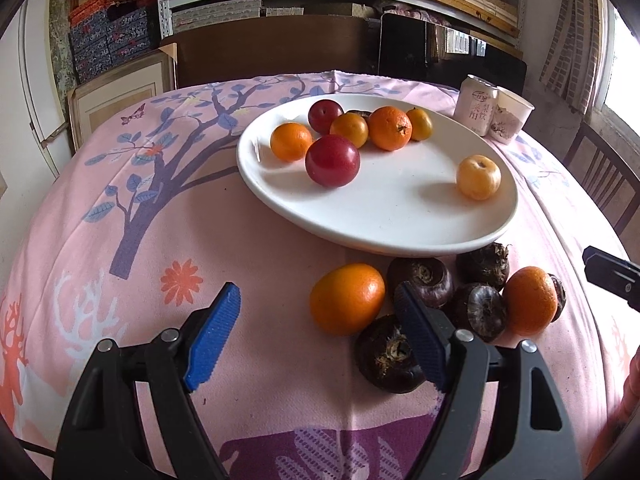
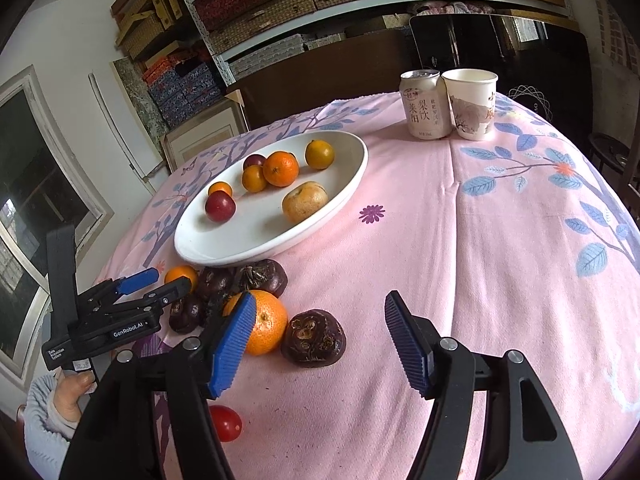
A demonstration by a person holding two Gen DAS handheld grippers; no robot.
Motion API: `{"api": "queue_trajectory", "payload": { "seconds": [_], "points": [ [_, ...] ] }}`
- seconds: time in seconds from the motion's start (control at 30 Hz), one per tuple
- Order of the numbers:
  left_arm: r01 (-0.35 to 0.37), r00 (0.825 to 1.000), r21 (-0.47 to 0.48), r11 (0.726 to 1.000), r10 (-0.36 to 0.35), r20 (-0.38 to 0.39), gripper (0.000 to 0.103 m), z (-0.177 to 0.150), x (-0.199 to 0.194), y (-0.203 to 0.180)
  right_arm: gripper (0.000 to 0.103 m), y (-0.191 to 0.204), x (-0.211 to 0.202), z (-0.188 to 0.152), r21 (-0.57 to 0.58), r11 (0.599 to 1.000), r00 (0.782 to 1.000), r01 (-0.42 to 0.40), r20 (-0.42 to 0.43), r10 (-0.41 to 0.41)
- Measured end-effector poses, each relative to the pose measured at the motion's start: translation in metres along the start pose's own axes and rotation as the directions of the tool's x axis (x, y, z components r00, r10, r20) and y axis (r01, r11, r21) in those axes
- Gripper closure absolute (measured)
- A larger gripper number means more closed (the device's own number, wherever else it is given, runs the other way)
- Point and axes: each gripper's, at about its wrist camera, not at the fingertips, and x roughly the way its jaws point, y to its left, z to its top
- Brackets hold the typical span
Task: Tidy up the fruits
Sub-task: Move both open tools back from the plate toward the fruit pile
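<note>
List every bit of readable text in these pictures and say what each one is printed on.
"GenRobot.AI": body of the left gripper, right wrist view.
"Data Acquisition System": its handle, small but legible.
"莱阳" and "梨饮": large characters on the can; its smaller print is too small to read.
Paper cup: one partly hidden character, unreadable.

Ahead of my fingers point(image 1: 212, 340): 1 plate point(image 1: 384, 216), 1 can point(image 1: 478, 105), 1 cup point(image 1: 512, 116), 6 oranges point(image 1: 347, 298), 2 plums point(image 1: 332, 161), 1 yellow fruit point(image 1: 479, 177), 5 chestnuts point(image 1: 420, 282); beneath, 1 red fruit point(image 2: 226, 423).
</note>
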Motion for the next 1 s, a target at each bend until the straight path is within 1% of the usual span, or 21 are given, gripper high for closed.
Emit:
{"api": "queue_trajectory", "payload": {
  "seconds": [0.13, 0.27, 0.4, 0.47, 0.53, 0.6, 0.77, 0.87, 1.0],
  "points": [
    [0.031, 0.999, -0.039, 0.999, -0.032, -0.014, 0.025, 0.000, 0.006, 0.008, 0.036, 0.002, 0.007, -0.004, -0.027, 1.000, 0.999, 0.008, -0.043, -0.009],
    [0.054, 0.998, -0.056, 0.997, -0.056, -0.023, 0.026, 0.001, 0.010, 0.012, 0.036, 0.013, 0.012, -0.013, -0.127, 0.991, 0.996, 0.043, -0.076, -0.053],
    [0.070, 0.997, -0.039, 0.997, -0.071, -0.024, 0.035, 0.002, 0.011, 0.007, 0.036, 0.030, 0.020, -0.025, -0.258, 0.961, 0.989, 0.102, -0.080, -0.127],
    [0.075, 0.997, -0.025, 0.997, -0.076, -0.023, 0.040, 0.003, 0.010, 0.004, 0.036, 0.032, 0.025, -0.026, -0.277, 0.953, 0.985, 0.122, -0.083, -0.150],
    [0.073, 0.997, -0.016, 0.997, -0.074, -0.022, 0.043, 0.003, 0.010, 0.002, 0.039, 0.032, 0.027, -0.024, -0.277, 0.954, 0.986, 0.119, -0.078, -0.146],
    [0.074, 0.997, -0.014, 0.997, -0.074, -0.021, 0.045, 0.002, 0.010, 0.001, 0.039, 0.031, 0.028, -0.023, -0.274, 0.955, 0.987, 0.115, -0.078, -0.141],
    [0.102, 0.994, -0.031, 0.994, -0.103, -0.026, 0.048, 0.002, 0.010, 0.004, 0.041, 0.029, 0.030, -0.021, -0.263, 0.960, 0.989, 0.092, -0.089, -0.120],
    [0.110, 0.993, -0.037, 0.993, -0.111, -0.027, 0.049, 0.001, 0.009, 0.005, 0.056, 0.030, 0.031, -0.021, -0.268, 0.961, 0.991, 0.060, -0.101, -0.090],
    [0.108, 0.994, -0.031, 0.994, -0.108, -0.024, 0.049, 0.000, 0.006, 0.006, 0.058, 0.033, 0.030, -0.022, -0.286, 0.956, 0.990, 0.064, -0.099, -0.096]
  ]
}}
